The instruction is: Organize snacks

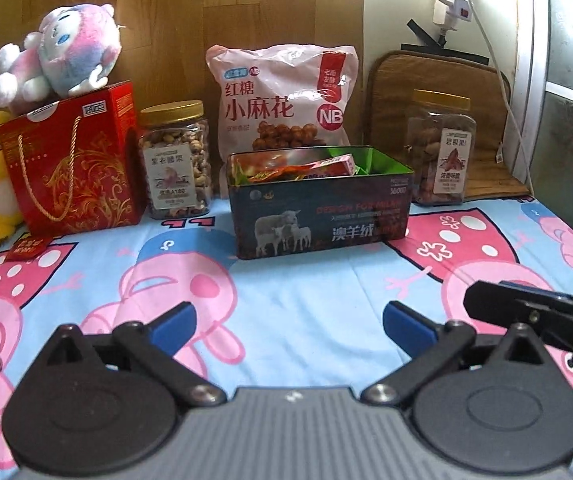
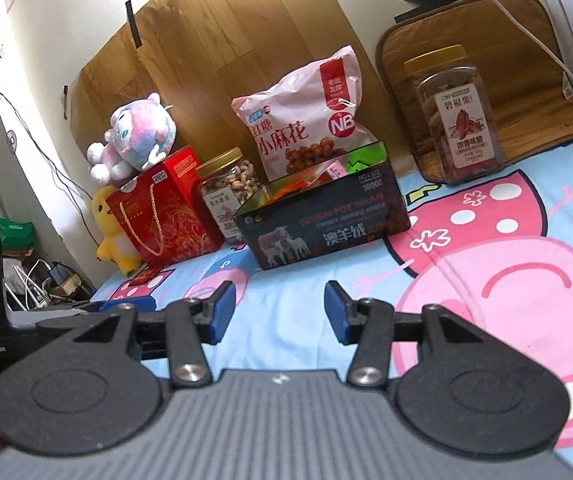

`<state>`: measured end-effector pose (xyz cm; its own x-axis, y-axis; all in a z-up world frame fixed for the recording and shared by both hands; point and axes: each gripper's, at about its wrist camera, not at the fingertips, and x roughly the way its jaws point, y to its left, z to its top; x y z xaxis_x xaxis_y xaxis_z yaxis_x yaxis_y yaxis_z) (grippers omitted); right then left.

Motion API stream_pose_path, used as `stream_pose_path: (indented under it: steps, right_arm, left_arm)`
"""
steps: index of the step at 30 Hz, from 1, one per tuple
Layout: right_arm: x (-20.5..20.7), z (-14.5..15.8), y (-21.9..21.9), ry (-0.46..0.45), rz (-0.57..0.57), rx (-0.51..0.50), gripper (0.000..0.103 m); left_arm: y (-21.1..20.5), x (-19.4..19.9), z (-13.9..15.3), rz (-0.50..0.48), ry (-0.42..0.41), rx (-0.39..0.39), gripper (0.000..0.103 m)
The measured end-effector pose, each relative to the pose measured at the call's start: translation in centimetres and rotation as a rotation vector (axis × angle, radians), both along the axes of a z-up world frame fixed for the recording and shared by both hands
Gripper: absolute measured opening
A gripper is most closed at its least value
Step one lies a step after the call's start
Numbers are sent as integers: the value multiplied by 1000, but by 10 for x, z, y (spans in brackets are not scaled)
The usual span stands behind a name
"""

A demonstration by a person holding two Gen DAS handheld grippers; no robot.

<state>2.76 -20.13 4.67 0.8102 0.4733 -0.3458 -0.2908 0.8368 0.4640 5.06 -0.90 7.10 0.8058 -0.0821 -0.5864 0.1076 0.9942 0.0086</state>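
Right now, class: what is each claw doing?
Left claw: open, holding nothing.
Right claw: open, holding nothing.

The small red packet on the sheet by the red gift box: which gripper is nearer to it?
Left. The left gripper hangs open toward the small red packet's side of the sheet; the right gripper, also open, sits further right, beyond the left one.
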Motion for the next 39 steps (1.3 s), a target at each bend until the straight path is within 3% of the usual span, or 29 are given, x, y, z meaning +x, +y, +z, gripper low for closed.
stream_pose_path:
  steps: [12, 24, 30, 39]
  right_arm:
    - [-4, -2, -3, 3, -21, 7, 62]
    - [-6, -1, -3, 2, -47, 19, 70]
    - [-9, 2, -1, -9, -53, 18, 71]
    - [-16, 8, 0, -31, -64, 30, 72]
  left_arm:
    - [2, -2, -5, 62, 12, 23, 103]
    - [-8, -1, -6, 139, 19, 182, 103]
    - [0, -2, -3, 141, 38, 140, 103]
    - [0, -7, 2, 143, 15, 144, 103]
